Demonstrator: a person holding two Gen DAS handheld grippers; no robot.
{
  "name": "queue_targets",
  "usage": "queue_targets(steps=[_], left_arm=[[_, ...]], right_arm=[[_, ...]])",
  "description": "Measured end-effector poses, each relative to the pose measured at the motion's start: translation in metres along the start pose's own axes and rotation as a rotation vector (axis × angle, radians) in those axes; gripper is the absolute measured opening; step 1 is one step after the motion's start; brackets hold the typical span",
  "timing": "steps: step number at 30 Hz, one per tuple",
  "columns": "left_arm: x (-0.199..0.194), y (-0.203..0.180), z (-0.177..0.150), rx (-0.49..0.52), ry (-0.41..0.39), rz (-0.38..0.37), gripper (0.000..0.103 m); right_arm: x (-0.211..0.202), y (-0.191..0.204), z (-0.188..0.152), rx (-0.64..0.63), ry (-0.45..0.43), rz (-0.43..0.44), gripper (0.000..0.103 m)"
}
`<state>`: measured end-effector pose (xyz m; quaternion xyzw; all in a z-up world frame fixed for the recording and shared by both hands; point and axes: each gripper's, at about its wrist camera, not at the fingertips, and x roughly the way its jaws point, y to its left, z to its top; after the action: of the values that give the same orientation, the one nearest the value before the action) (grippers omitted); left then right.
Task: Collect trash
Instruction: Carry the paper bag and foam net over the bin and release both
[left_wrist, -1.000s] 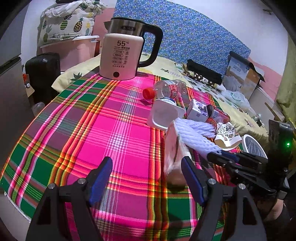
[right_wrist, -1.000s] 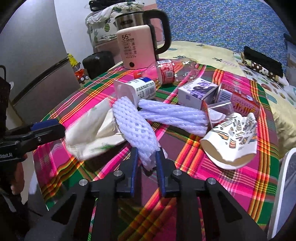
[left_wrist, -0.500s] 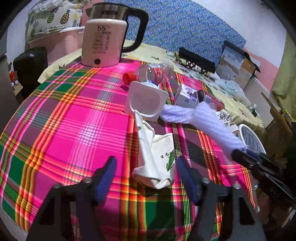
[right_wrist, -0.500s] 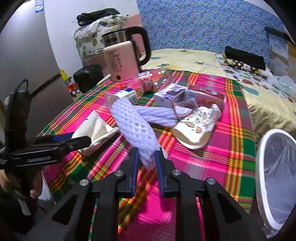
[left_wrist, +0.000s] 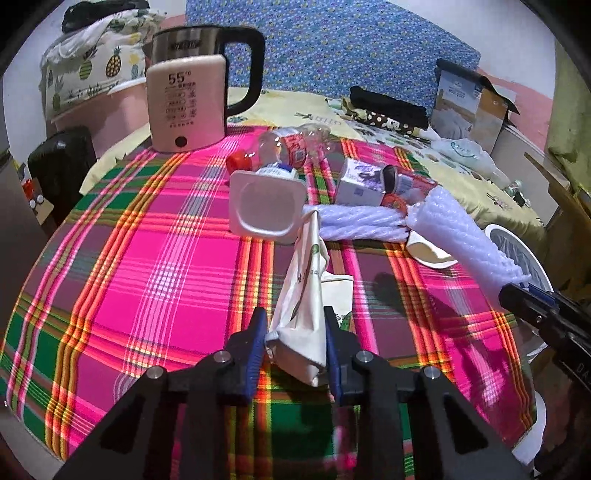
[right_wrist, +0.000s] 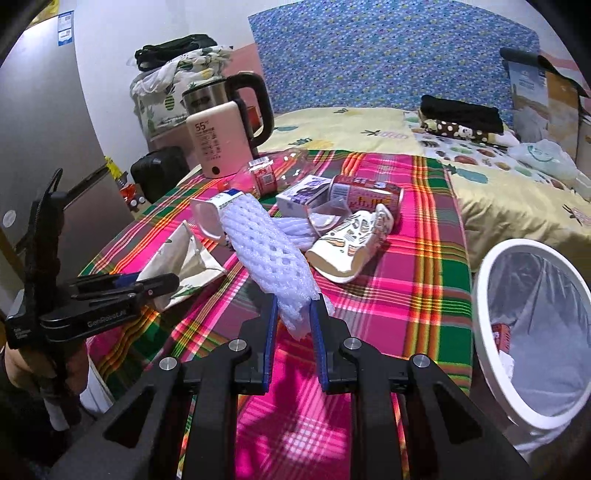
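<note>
White foam netting sleeve (right_wrist: 273, 266) sits clamped in the right hand-held gripper (right_wrist: 293, 325); the left hand-held gripper (left_wrist: 295, 332) has just closed on a crumpled cream paper bag (left_wrist: 303, 295) on the plaid tabletop (left_wrist: 147, 258).

Kettle (left_wrist: 186, 103) – plaid tablecloth (left_wrist: 147, 266)

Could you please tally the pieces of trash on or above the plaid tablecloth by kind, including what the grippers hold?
Foam fruit nets: 2 (one in the right gripper, one lying)
Crumpled paper bag, in the left gripper: 1
Plastic bottle: 1
White plastic tub: 1
Small carton: 1
Can: 1
Paper cup: 1
Total: 8
</note>
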<state>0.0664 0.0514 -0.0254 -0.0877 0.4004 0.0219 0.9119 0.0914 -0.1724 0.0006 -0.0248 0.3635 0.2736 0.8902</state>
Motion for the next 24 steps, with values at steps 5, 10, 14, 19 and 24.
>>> queue_targets(steps=[5, 10, 14, 19, 24], left_arm=[[-0.010, -0.012, 0.002, 0.026, -0.023, -0.012, 0.030], [-0.017, -0.028, 0.005, 0.053, -0.038, -0.037, 0.030], [-0.019, -0.041, 0.007, 0.078, -0.043, -0.068, 0.030], [-0.019, -0.063, 0.010, 0.119, -0.047, -0.106, 0.030], [-0.018, -0.086, 0.015, 0.163, -0.052, -0.143, 0.030]], right_arm=[[-0.011, -0.007, -0.005, 0.021, -0.016, -0.027, 0.018], [-0.020, -0.016, -0.009, 0.045, -0.025, -0.059, 0.018], [-0.028, -0.024, -0.012, 0.065, -0.031, -0.089, 0.018], [-0.037, -0.036, -0.015, 0.091, -0.041, -0.132, 0.018], [-0.044, -0.049, -0.019, 0.114, -0.046, -0.171, 0.018]])
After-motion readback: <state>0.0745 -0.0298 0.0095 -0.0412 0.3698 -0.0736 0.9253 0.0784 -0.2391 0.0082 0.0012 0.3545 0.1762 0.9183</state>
